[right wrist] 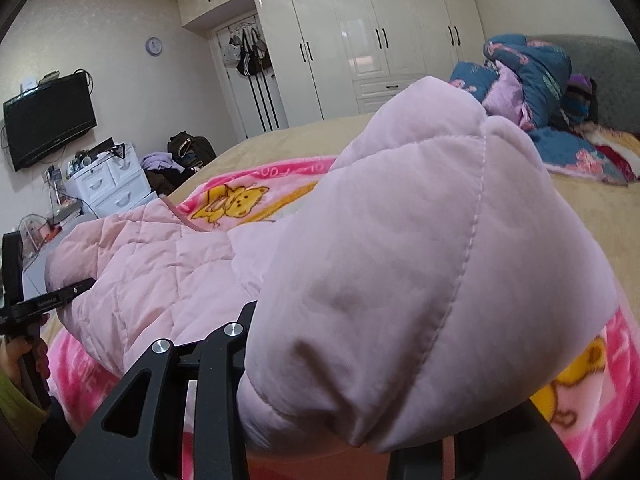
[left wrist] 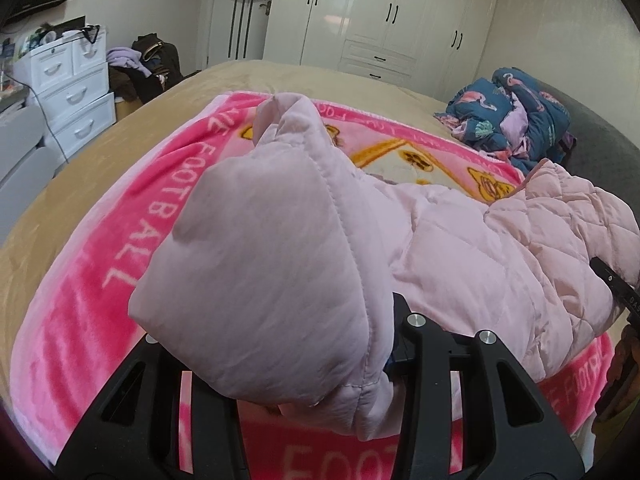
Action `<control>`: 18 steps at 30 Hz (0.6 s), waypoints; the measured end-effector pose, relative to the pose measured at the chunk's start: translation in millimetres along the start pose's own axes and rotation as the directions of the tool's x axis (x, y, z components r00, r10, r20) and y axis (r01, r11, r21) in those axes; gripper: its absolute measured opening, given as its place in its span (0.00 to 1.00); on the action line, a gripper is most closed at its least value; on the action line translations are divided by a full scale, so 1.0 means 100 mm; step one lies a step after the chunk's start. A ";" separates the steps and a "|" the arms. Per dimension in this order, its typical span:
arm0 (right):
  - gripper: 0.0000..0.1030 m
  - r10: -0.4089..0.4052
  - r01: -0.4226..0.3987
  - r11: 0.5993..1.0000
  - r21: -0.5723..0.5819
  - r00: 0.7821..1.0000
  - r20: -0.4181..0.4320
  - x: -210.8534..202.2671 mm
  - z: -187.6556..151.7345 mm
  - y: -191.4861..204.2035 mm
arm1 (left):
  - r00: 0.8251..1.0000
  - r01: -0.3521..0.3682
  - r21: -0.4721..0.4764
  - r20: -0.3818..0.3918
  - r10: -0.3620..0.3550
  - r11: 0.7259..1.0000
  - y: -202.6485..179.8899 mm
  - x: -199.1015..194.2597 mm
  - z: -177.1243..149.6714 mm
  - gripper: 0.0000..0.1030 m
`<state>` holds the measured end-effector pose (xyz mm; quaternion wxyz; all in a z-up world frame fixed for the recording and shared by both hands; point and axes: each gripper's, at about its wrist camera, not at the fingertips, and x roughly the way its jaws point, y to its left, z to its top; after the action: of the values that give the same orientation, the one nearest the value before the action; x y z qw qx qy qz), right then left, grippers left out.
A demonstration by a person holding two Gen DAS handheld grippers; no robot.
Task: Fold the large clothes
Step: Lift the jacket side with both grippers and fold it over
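On the pink football blanket [left wrist: 80, 264] lies a pale pink quilted jacket [left wrist: 480, 248]; each gripper's jaws clamp a bunched part of it. Tan bedspread [right wrist: 592, 208] underneath, blue floral bedding [right wrist: 532, 80] near a grey headboard [right wrist: 616, 80], white wardrobes [right wrist: 360, 40] beyond.

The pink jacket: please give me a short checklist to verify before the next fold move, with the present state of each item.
1. Left claw holds the pink jacket: ok, fabric bunched between its fingers.
2. Right claw holds the jacket: ok, fabric draped over it.
3. Jacket lies over the pink blanket: ok.
4. Blue bedding pile apart from the jacket: ok.
5. Jacket spread flat, no wrinkles: not ok, both held parts are raised.
6. Sleeves tucked in: cannot tell.
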<state>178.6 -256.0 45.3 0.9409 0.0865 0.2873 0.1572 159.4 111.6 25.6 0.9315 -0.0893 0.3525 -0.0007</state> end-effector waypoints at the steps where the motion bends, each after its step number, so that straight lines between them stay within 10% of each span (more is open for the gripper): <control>1: 0.32 0.003 -0.003 1.000 0.010 1.000 -0.007 0.00 -0.02 -0.03 | 1.000 -0.004 0.003 -0.003 0.004 1.000 -0.01 -0.01 -0.02 0.32; 18: 0.50 0.005 0.040 0.961 0.272 0.987 -0.163 0.23 -0.47 -0.54 | 0.993 -0.104 0.055 -0.052 0.107 0.993 -0.10 0.10 -0.25 0.39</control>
<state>182.8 -295.0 -18.7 0.8946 0.2003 0.3829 0.1140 150.8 97.0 2.0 0.9222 -0.0460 0.3823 0.0370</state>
